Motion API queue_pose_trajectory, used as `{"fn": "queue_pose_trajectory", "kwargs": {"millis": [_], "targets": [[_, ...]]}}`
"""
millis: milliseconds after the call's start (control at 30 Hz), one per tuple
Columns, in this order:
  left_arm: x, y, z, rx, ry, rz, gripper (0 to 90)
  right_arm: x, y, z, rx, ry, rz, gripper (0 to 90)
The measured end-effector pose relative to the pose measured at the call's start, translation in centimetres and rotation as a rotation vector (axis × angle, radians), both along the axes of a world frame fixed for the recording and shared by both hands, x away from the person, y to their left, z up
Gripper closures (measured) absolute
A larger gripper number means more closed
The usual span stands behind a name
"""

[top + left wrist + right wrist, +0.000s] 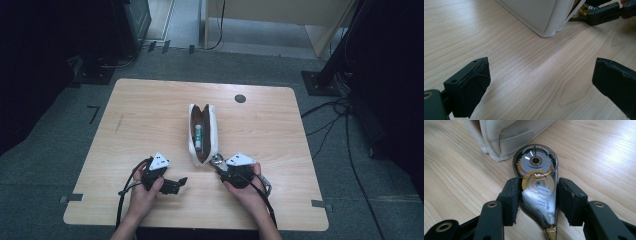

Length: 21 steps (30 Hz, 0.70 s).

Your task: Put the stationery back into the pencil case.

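An open white pencil case (210, 131) lies lengthwise at the table's middle, with a green-and-white tube (198, 136) inside. Its near end shows in the left gripper view (536, 15) and the right gripper view (499, 137). A clear correction tape dispenser (537, 182) sits just short of that near end (217, 161). My right gripper (537, 192) is shut on its sides, low over the wood (218, 164). My left gripper (177, 184) rests to the case's near left, open, with bare wood between its jaws (541, 77). The right gripper (609, 12) shows beyond it.
The wooden table (150, 115) has a dark round grommet (240, 98) near its far edge. Black stands and loose cables (345, 120) lie on the floor to the right. Dark equipment stands at the far left.
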<state>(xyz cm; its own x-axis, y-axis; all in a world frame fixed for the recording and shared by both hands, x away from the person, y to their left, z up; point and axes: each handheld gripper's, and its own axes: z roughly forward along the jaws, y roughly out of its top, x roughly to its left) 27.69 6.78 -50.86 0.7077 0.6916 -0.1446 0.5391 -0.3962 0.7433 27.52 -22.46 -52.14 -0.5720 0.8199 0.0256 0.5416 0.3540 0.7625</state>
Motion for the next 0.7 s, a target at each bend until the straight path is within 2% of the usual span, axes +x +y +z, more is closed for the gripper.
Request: {"fn": "queue_pose_trajectory", "kwargs": {"millis": [267,467,700], "targets": [[-0.2,0.3,0.0,-0.004,0.001,-0.003,2.0,-0.5,-1.5,-0.1,0.014,0.006,-0.002,52.5],[-0.2,0.4,-0.3,0.012,0.005,-0.008,2.0,-1.4,-2.5,-0.1,0.012,0.003,0.064,52.5],[-0.3,0.4,-0.3,0.011,0.001,-0.016,2.1,-2.0,-2.3,-0.1,0.012,-0.001,0.109,52.5]]}}
